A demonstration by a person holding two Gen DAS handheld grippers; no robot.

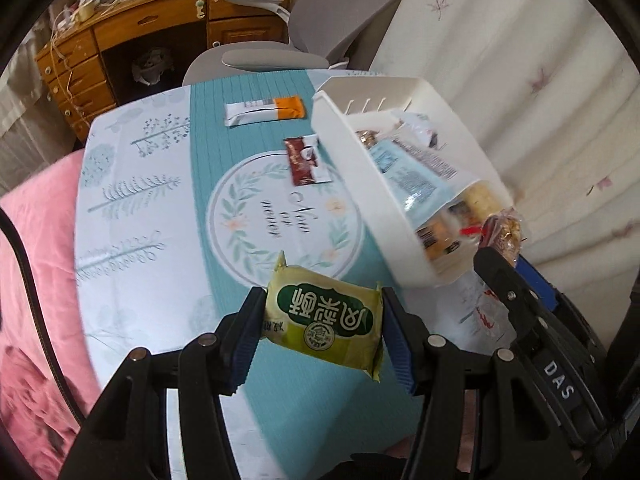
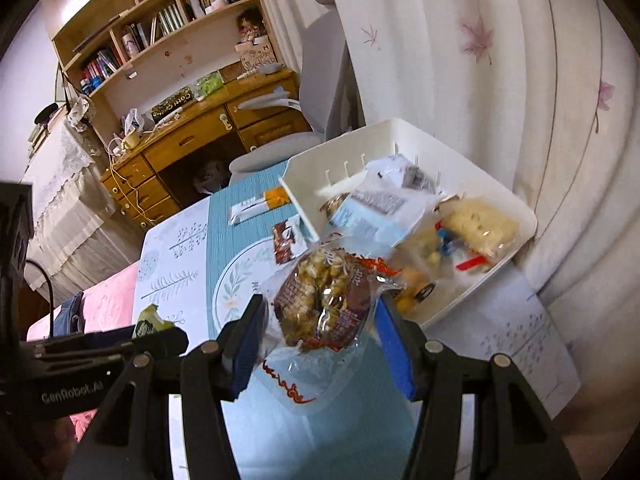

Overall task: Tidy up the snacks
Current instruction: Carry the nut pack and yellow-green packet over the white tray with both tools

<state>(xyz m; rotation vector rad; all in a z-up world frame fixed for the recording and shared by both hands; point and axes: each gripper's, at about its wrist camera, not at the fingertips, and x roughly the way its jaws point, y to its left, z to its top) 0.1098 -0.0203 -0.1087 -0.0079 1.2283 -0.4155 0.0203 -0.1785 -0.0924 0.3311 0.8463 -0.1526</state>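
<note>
A table [image 1: 160, 208] under a teal-and-white cloth carries a white basket [image 1: 348, 168] of snacks, an orange-and-white bar [image 1: 262, 111] and a brown packet [image 1: 305, 160].

Both views: soft daylight, diffuse, coming thru the white curtain [image 1: 520, 80] behind the basket [image 2: 400, 136]; no hard shadows. Left wrist a bit washed out on the curtain side. Heavy fisheye: black vignette at corners, straight lines bow near edges, e.g. bookshelf [image 2: 160, 32]. Motion blur on the basket contents and surface [image 1: 160, 200] print; green snack pack [image 1: 324, 316] stays fairly sharp. Glare on clear wrapper of the nut snack bag [image 2: 320, 300]. Pink bedding [image 1: 36, 280] smeared, out of focus.
</note>
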